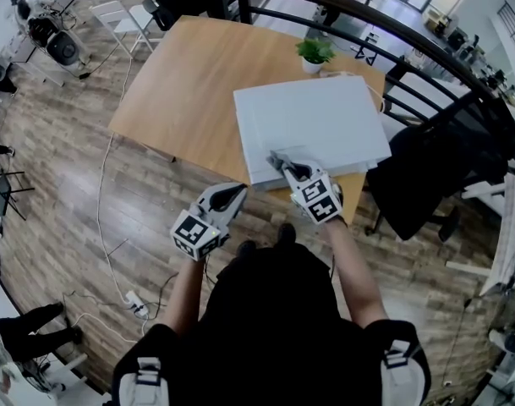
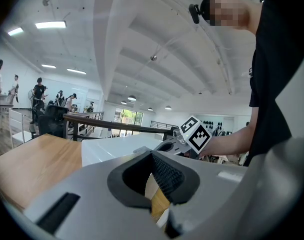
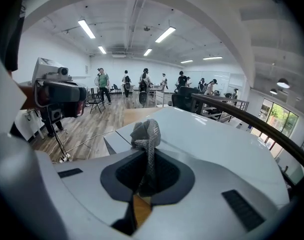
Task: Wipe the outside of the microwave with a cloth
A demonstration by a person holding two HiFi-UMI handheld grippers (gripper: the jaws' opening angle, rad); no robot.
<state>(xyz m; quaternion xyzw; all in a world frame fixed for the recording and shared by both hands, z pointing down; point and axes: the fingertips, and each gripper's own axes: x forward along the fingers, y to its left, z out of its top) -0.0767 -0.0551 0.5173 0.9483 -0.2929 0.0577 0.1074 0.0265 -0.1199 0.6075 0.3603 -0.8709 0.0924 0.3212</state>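
The right gripper [image 3: 148, 159] jaws are clamping a thin bunch of grey cloth [image 3: 146, 131], which is lying on the microwave [image 1: 316, 121] top by its front edge, at the desk's [image 1: 189, 83] near right corner. The left gripper [image 2: 152, 176] jaws are sitting together on nothing (off the near edge). With so little cloth protruding, I judge it may slip free or bare jaws may scrape the casing.

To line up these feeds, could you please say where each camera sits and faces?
Head view: on the head, steeply down onto the microwave; forearms, left gripper, right gripper.
Left gripper view: on left gripper, across the table; torso, right arm.
Right gripper view: on right gripper, along microwave top; jaws grip cloth.
Shared: the microwave.
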